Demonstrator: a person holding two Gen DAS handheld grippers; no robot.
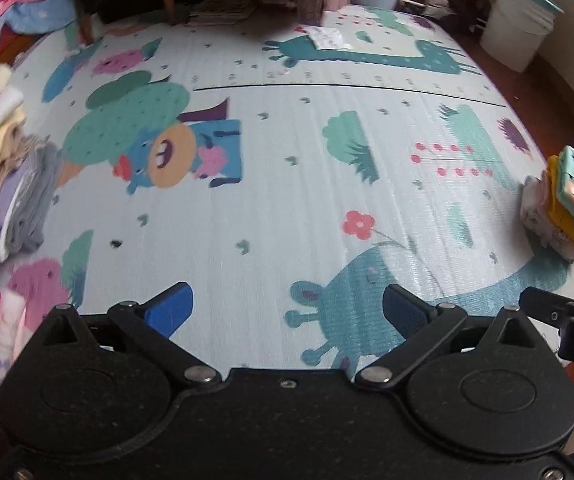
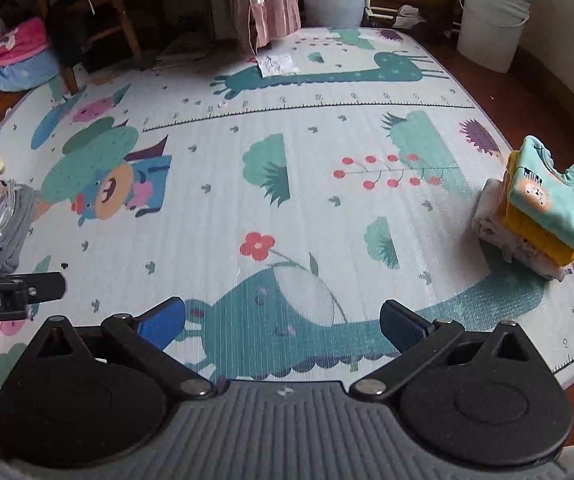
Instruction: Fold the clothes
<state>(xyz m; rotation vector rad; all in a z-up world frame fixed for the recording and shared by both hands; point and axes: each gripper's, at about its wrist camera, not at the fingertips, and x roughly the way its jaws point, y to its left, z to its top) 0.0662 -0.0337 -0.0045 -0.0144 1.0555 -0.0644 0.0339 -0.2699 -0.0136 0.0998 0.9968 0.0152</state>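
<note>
The left gripper [image 1: 288, 312] and right gripper [image 2: 283, 322] hover over the play mat [image 2: 307, 208], jaws spread wide, holding and touching nothing.

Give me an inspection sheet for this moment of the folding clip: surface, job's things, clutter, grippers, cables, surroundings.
Surface: cartoon play mat, middle bare.
Job's things: folded stack at the mat's right edge, teal top uppermost; unfolded pile at the left edge.
Clutter: white packet at the far end.
Grippers: left gripper and right gripper both open, holding nothing, above the mat.
Cables: nothing seen.
Surroundings: white bucket, wooden chair, curtain.
</note>
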